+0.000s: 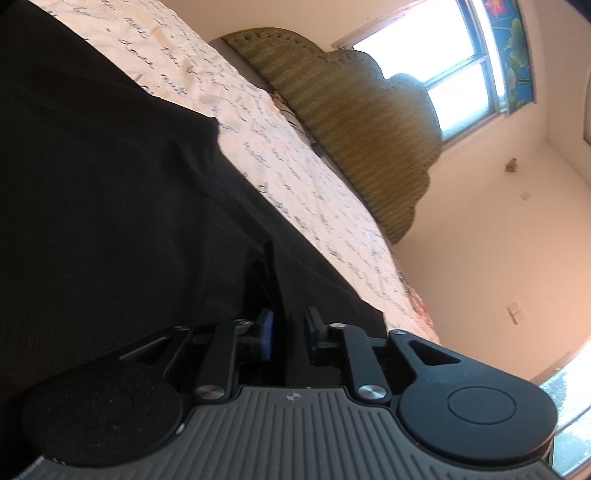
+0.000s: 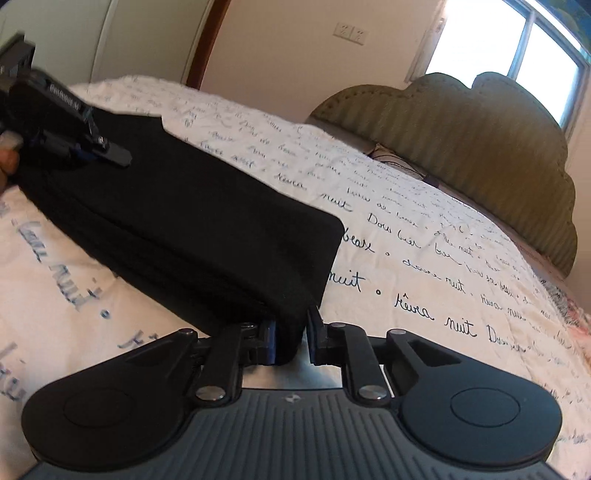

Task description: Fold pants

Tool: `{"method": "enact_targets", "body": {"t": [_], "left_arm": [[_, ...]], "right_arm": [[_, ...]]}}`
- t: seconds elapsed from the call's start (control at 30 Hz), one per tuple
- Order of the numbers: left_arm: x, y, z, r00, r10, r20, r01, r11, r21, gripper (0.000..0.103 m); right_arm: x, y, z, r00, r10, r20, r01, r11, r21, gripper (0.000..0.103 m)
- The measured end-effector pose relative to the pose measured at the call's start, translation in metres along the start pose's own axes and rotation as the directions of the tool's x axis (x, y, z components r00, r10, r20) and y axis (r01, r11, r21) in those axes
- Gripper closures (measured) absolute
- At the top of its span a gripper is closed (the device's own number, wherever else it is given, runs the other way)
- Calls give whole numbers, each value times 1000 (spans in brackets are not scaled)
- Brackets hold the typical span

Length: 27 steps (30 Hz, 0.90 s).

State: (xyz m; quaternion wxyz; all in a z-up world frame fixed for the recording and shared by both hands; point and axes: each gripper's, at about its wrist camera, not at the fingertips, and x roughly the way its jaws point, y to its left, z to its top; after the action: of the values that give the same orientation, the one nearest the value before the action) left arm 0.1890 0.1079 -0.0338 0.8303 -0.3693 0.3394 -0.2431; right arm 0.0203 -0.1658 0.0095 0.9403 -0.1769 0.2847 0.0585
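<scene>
The black pants (image 2: 192,221) lie folded in a thick stack on a cream bedspread with script writing (image 2: 424,258). My right gripper (image 2: 291,332) is shut on the near corner of the stack, the cloth pinched between its blue pads. My left gripper (image 2: 107,151) shows at the far left end of the stack, closed on the cloth there. In the left wrist view the pants (image 1: 110,184) fill the left side, and my left gripper (image 1: 288,328) holds a fold of black fabric between its fingers.
A green padded headboard (image 2: 480,147) stands at the far end of the bed, also in the left wrist view (image 1: 351,122). A window (image 1: 443,66) is behind it. A wall with a socket plate (image 2: 349,31) and a door frame lie beyond the bed.
</scene>
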Motion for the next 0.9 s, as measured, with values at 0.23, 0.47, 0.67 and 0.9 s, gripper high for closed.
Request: {"method": "enact_targets", "body": {"t": [0.23, 0.47, 0.67, 0.9], "left_arm": [[5, -6, -2, 997, 78, -3, -78, 996, 43, 91], [-8, -30, 5, 972, 223, 69, -229, 967, 109, 94], [-4, -3, 5, 978, 206, 32, -207, 976, 65, 88], [-41, -41, -6, 955, 250, 161, -268, 958, 102, 58]], "right_arm": [[-20, -36, -24, 992, 89, 93, -111, 957, 267, 31], [-18, -66, -38, 985, 124, 120, -167, 860, 482, 31], [-13, -60, -35, 987, 122, 102, -155, 878, 452, 31], [-35, -78, -4, 933, 171, 316, -330, 757, 564, 20]]}}
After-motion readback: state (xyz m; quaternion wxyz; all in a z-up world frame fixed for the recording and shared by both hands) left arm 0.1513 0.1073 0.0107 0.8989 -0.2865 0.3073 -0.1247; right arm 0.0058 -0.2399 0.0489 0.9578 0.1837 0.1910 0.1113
